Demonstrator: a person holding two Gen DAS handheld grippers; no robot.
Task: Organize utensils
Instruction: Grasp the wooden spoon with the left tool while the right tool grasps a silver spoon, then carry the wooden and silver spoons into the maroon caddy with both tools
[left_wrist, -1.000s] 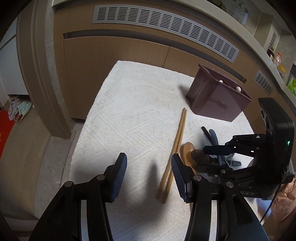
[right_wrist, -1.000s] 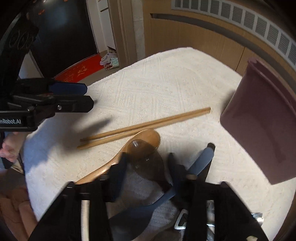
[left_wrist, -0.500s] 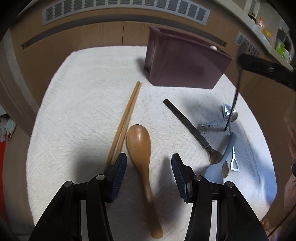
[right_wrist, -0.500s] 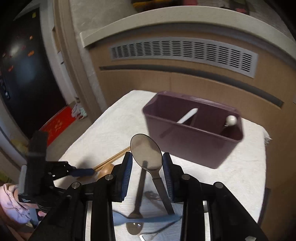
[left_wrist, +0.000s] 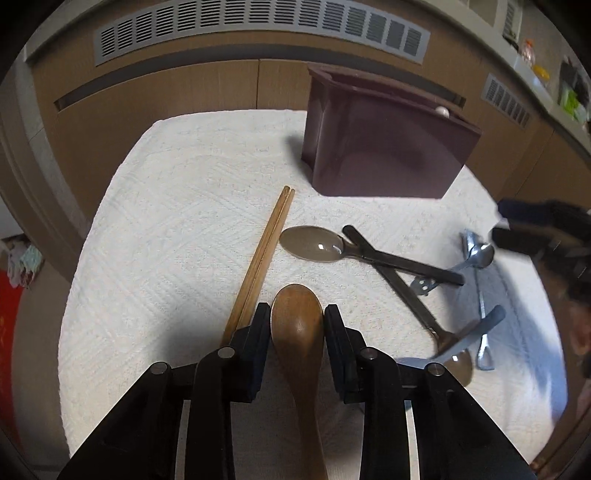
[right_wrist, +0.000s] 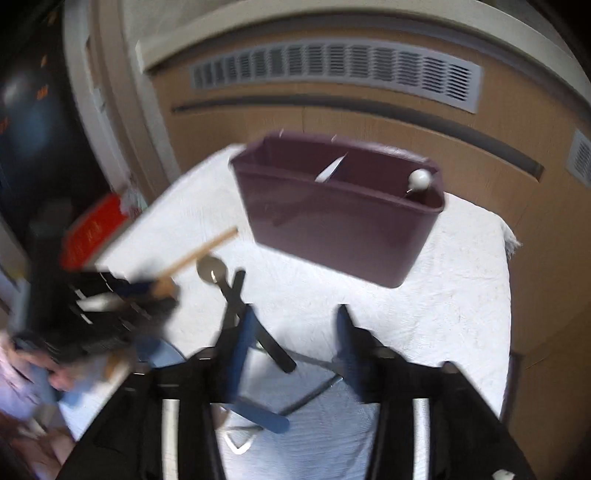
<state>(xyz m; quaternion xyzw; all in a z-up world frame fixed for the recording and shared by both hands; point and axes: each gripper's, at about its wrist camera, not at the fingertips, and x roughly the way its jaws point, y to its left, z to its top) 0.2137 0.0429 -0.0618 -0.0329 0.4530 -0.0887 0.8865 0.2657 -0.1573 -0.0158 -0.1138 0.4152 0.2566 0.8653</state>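
My left gripper (left_wrist: 296, 315) points down at the white cloth (left_wrist: 166, 221). Its jaws are closing, and the pads touch both sides of the wooden spoon's (left_wrist: 297, 332) bowl. Wooden chopsticks (left_wrist: 266, 254) lie just left of it. A black-handled metal spoon (left_wrist: 312, 243) lies on the cloth, crossing another black-handled utensil (left_wrist: 402, 291). The purple bin (left_wrist: 388, 147) stands at the back. In the blurred right wrist view my right gripper (right_wrist: 295, 325) hangs above the cloth, its jaws opening with nothing between them. The bin (right_wrist: 340, 229) is ahead of it and the metal spoon (right_wrist: 210, 271) to its left.
A blue spatula (left_wrist: 476, 332) and small metal utensils (left_wrist: 480, 254) lie at the cloth's right side. The bin holds a white handle (right_wrist: 330, 170) and a ball-ended tool (right_wrist: 419, 179). Wooden cabinet fronts with vents (left_wrist: 258, 33) run behind the table. The cloth's left part (left_wrist: 147, 277) is bare.
The metal spoon held up in my right gripper now lies on the cloth, and the right jaws have widened. My left jaws have come in around the wooden spoon's bowl.
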